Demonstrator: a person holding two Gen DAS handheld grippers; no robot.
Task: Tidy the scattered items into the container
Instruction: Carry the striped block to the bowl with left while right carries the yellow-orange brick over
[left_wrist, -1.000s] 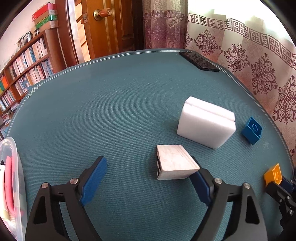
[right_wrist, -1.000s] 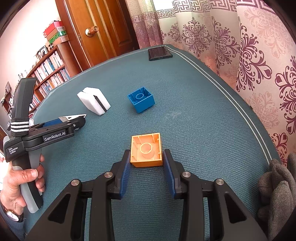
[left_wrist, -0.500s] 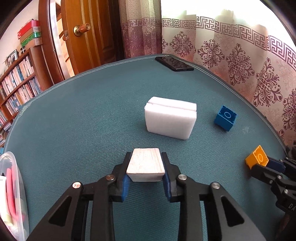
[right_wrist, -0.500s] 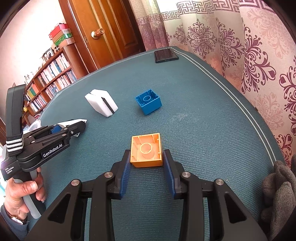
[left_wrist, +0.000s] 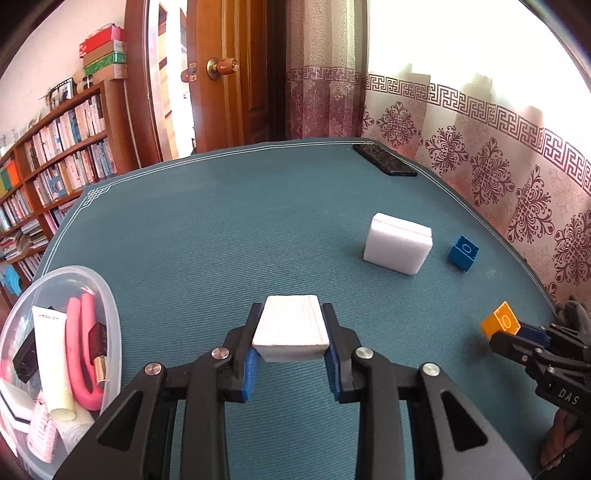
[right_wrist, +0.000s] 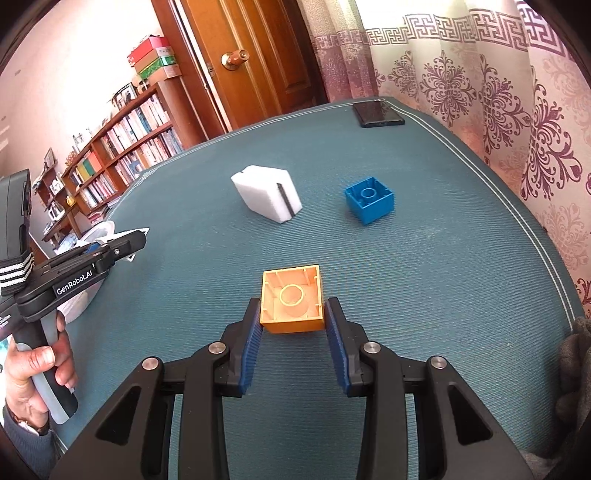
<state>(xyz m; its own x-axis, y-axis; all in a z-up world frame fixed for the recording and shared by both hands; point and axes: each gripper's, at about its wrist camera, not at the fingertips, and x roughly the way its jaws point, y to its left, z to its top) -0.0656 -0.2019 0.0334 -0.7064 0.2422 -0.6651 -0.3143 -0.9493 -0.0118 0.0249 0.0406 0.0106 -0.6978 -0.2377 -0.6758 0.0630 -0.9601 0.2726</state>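
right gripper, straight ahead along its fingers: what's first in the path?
Beyond the orange brick the right gripper holds, bare mat, passing between white foam block and blue brick. Looks free; depth unclear.

The left tongs (left_wrist: 291, 334) are closed, both blue pads (left_wrist: 248, 371) pressed flat against the sides of a whitish wooden block (left_wrist: 291, 328) held level between them. In the right wrist view a bare hand (right_wrist: 35, 373) wraps the grey handle of the left tongs, a watch at the wrist. The right tongs (right_wrist: 292, 323) clamp an orange toy brick (right_wrist: 291, 301) by its side walls, hollow underside facing the camera.
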